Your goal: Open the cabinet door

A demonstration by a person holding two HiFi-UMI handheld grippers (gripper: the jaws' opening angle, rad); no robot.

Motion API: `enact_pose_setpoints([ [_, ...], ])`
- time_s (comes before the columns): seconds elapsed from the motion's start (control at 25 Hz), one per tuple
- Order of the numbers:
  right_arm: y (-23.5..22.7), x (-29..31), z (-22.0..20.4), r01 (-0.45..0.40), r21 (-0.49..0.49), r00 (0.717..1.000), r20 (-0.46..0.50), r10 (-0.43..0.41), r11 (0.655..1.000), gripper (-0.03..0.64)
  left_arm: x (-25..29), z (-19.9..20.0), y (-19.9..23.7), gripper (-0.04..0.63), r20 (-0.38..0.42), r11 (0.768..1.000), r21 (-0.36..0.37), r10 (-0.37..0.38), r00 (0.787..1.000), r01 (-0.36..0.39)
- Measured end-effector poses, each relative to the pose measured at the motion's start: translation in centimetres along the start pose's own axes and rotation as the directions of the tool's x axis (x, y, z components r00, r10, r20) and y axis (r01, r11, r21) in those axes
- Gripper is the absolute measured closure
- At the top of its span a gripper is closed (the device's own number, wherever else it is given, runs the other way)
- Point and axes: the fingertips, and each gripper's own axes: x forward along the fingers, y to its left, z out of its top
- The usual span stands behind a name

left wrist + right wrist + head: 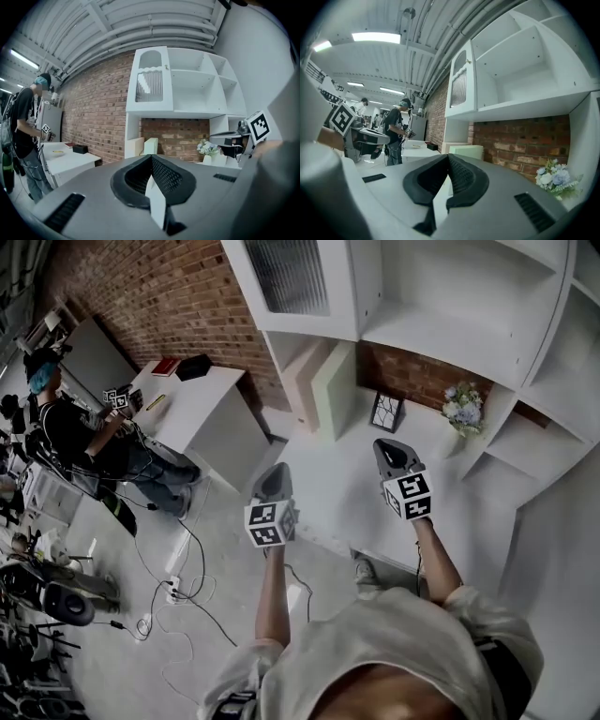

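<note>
Head view: both forearms reach forward side by side, with the left claw (273,486) and right claw (394,457) aimed at the white shelf unit (441,334). The cabinet door (286,277) sits closed at its upper left.

Left gripper view: the left claw (151,157) has its jaws together and empty. The cabinet door (150,84) stands upright, long axis vertical, above and well apart.

Right gripper view: the right claw (448,156) is closed on nothing. The cabinet door (459,86) is up to the left, well apart.

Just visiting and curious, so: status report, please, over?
Left hand-held gripper and right hand-held gripper shut, empty. Cabinet door closed, untouched. Flowers and picture frame below, clear of it.
</note>
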Motion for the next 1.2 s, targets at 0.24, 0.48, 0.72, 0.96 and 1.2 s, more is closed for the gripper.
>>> enact_pose_setpoints([
  [0.24, -3.3, 4.5, 0.5, -0.006, 0.002, 1.000, 0.010, 0.006, 1.000, 0.603, 5.0, 0.9, 1.5, 0.569, -0.006, 1.000, -0.006, 0.018, 1.000, -0.018],
  [0.48, -5.3, 8.4, 0.2, -0.026, 0.009, 0.999, 0.022, 0.026, 1.000, 0.603, 9.0, 1.3, 2.7, 0.569, -0.008, 0.999, 0.000, 0.036, 0.999, -0.036],
  [0.72, -5.9, 11.0, 0.0, -0.027, 0.010, 0.999, 0.019, 0.027, 1.000, 0.603, 11.1, 1.8, 3.2, 0.569, 0.005, 1.000, 0.010, 0.014, 1.000, -0.014],
  [0.96, -5.4, 11.8, 0.6, 0.003, 0.008, 1.000, 0.015, -0.003, 1.000, 0.603, 11.8, 2.1, 4.3, 0.569, -0.002, 1.000, 0.012, -0.020, 1.000, 0.020],
  [1.2, -5.4, 12.2, 5.0, 0.041, -0.030, 0.997, 0.067, -0.038, 0.999, 0.602, 11.5, 2.6, 5.3, 0.569, 0.005, 0.999, 0.010, -0.048, 0.999, 0.048],
])
